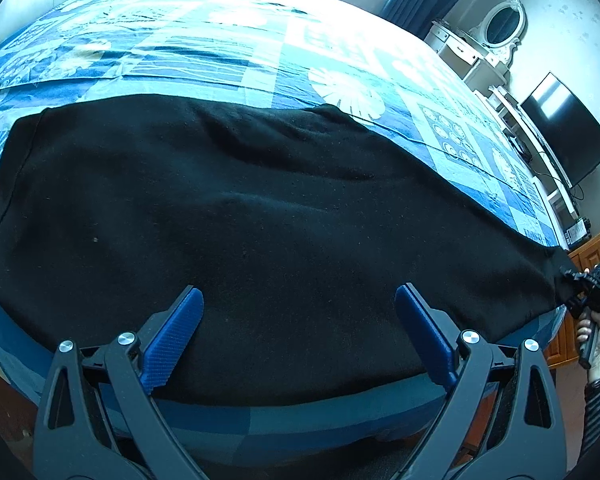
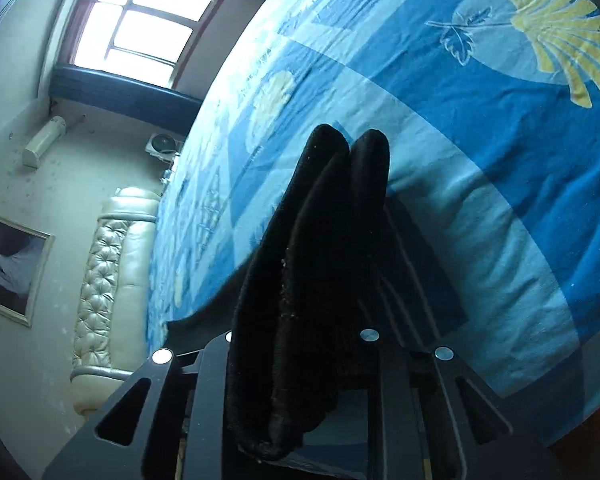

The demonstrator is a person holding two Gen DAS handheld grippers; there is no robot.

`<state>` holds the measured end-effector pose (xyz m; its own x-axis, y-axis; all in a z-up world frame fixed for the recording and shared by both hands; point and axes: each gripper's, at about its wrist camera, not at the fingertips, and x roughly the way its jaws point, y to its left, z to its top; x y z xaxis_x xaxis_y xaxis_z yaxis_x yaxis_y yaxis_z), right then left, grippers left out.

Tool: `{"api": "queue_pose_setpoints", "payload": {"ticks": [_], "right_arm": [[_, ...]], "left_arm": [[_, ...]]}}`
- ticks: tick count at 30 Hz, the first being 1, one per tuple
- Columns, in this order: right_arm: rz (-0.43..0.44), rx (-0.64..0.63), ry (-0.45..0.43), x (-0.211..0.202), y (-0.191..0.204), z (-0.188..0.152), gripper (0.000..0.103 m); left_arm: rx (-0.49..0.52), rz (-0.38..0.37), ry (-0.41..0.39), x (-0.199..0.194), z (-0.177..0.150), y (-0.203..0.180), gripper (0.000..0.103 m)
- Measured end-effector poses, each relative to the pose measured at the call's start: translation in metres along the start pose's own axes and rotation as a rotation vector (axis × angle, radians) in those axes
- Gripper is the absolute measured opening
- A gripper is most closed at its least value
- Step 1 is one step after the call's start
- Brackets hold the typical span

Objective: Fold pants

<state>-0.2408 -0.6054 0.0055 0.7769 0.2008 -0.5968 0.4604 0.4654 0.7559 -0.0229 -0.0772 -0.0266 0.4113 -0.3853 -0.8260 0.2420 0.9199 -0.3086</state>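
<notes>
Black pants (image 1: pixel 228 220) are spread out flat across the near side of the bed (image 1: pixel 204 52), on top of a blue patterned bedspread w/ leaf and shell prints. Left gripper (image 1: pixel 299 322) sits low over the near edge of the fabric, blue fingers (image 1: pixel 176 332) spread wide apart, nothing between them. Right gripper (image 1: pixel 586 286) is way off at the far right end of the pants, clamped onto a bunched-up end of the cloth; from its own cam the black fabric (image 2: pixel 324 264) is wadded thick between the fingers and sticks out past the tips, pads themselves hidden by it. That end looks lifted a bit off the bedspread, rest lies flat. Bg: TV (image 1: pixel 568 132) on the wall, white vanity w/ oval mirror (image 1: pixel 502 26), tufted cream headboard (image 2: pixel 112 272), window (image 2: pixel 148 28).
</notes>
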Motion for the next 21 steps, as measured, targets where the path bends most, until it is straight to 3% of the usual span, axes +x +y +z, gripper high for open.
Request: {"api": "queue_pose_setpoints", "payload": {"ticks": [6,12,21], "right_arm": [[0.134,-0.051,-0.058,-0.016,0.062,-0.003,0.021],[0.176,-0.167,-0.052,-0.006,0.146,-0.019,0.021],[0.189,-0.322,0.008,0.027,0.232,-0.057,0.021]], "left_arm": [[-0.013,0.019,-0.008,-0.02,-0.005,0.021,0.096],[-0.026,0.047,-0.019,-0.044,-0.013,0.047,0.096],[-0.043,0.068,-0.046,-0.081,-0.027,0.079,0.096]]}}
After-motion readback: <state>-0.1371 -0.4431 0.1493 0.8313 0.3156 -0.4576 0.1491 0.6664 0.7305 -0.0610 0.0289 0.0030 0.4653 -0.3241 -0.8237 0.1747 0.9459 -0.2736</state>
